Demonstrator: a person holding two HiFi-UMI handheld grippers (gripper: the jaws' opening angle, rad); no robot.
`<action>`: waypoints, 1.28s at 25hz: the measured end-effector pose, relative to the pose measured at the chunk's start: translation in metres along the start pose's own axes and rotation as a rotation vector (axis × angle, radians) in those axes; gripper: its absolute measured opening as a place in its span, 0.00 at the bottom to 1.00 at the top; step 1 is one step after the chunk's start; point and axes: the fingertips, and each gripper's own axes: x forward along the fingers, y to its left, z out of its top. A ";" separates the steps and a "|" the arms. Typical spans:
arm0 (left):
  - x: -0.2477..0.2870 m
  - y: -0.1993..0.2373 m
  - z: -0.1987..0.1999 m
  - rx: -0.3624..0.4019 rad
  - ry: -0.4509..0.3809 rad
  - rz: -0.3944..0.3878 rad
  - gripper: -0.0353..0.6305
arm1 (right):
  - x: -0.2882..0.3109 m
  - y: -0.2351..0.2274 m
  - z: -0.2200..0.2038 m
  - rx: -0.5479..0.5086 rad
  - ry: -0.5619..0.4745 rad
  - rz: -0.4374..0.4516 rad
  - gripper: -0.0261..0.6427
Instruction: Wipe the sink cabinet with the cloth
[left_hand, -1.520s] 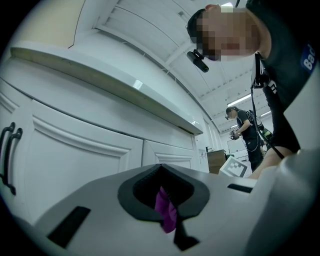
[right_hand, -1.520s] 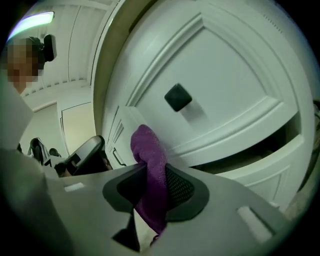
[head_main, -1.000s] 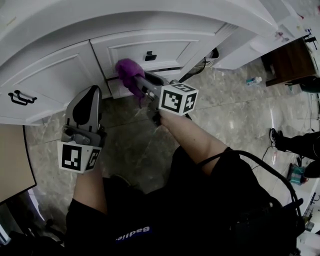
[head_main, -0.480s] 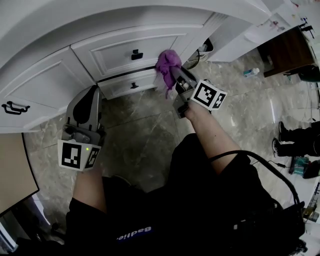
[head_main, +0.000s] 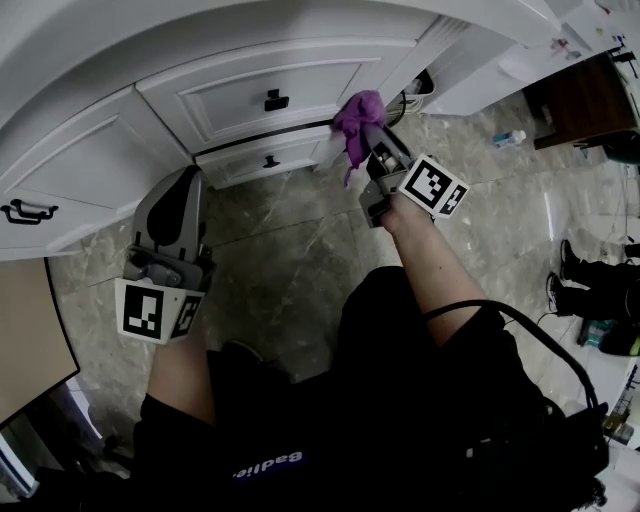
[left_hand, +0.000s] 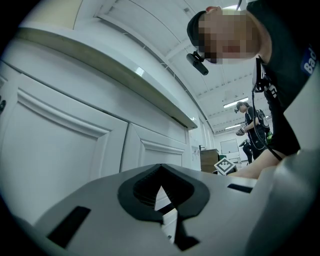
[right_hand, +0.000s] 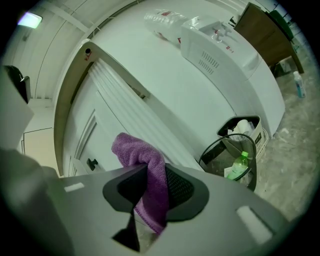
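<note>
Purple cloth (head_main: 358, 113) is bunching out of the right gripper (head_main: 374, 142) in the head view, seemingly touching the far right edge of the white sink cabinet (head_main: 240, 80), just right of its lower drawer. The left gripper (head_main: 178, 200) is hanging idle, nearer and to the left.

In the left gripper view, its jaws are sitting clenched together on nothing, facing cabinet doors.

In the right gripper view, the jaws are gripping the cloth, with the cabinet's corner just beyond.

Wiping looks under way. The next stroke is calling for steady pressure while sweeping leftward across the drawer fronts.
</note>
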 end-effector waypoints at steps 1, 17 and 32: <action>-0.001 0.000 0.003 -0.018 -0.003 0.010 0.06 | 0.000 0.002 0.000 0.005 0.006 -0.005 0.19; -0.047 -0.044 0.130 -0.177 0.221 0.125 0.06 | -0.123 0.115 0.050 0.031 0.266 -0.084 0.19; -0.055 -0.180 0.452 -0.124 0.304 0.132 0.06 | -0.274 0.355 0.188 -0.071 0.446 0.135 0.19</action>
